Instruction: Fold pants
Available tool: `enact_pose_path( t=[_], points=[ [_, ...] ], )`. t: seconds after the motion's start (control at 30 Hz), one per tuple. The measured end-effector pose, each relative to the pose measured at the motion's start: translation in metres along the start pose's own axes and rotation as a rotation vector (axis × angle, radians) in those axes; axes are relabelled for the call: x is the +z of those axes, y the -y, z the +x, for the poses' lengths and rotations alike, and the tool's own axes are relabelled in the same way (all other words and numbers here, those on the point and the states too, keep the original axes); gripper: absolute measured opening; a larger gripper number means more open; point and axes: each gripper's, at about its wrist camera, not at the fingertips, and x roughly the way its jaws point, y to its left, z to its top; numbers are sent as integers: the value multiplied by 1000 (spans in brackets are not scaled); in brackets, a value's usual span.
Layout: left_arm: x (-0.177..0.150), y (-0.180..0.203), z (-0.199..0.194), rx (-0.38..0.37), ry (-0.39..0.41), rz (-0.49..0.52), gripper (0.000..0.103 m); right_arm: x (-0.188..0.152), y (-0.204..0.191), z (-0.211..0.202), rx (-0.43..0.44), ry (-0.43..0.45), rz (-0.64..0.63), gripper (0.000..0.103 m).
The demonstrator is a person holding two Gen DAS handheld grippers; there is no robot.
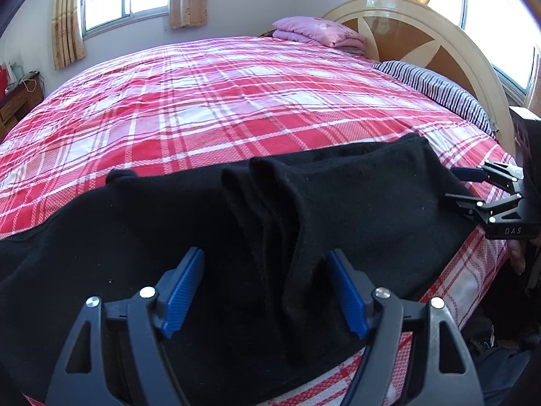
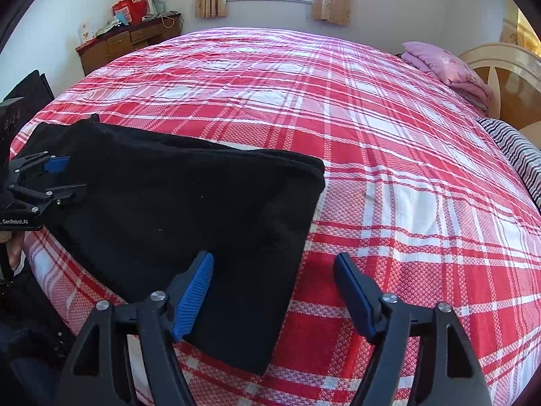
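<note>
A bed [image 1: 209, 101] in a red-and-white plaid cover fills both views, and the black pants [image 2: 189, 209] lie folded along its near edge, well apart from the pink folded blanket [image 1: 318, 32] and striped pillow [image 1: 439, 89] by the headboard [image 1: 422, 30]. The left gripper [image 1: 267, 291] hangs over the pants with jaws apart, a raised fold of cloth between its blue pads, not pinched. The right gripper [image 2: 274, 291] is likewise released, straddling the pants' end edge.
</note>
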Motion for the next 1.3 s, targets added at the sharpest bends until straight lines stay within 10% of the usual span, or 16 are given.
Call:
enact_pose_path(
  t=[0.33, 0.57, 0.93, 1.3],
  points=[
    [-2, 0, -3, -5, 13, -29, 79, 27, 29, -23, 125, 66, 109, 76],
    [-4, 1, -4, -2, 15, -36, 79, 60, 36, 32, 113, -27, 130, 31],
    [-3, -4, -7, -6, 31, -79, 81, 50, 55, 7, 173, -5, 218, 33],
    [-7, 0, -4, 54, 34, -46, 82, -21, 2, -18, 105, -101, -69, 33]
  ],
)
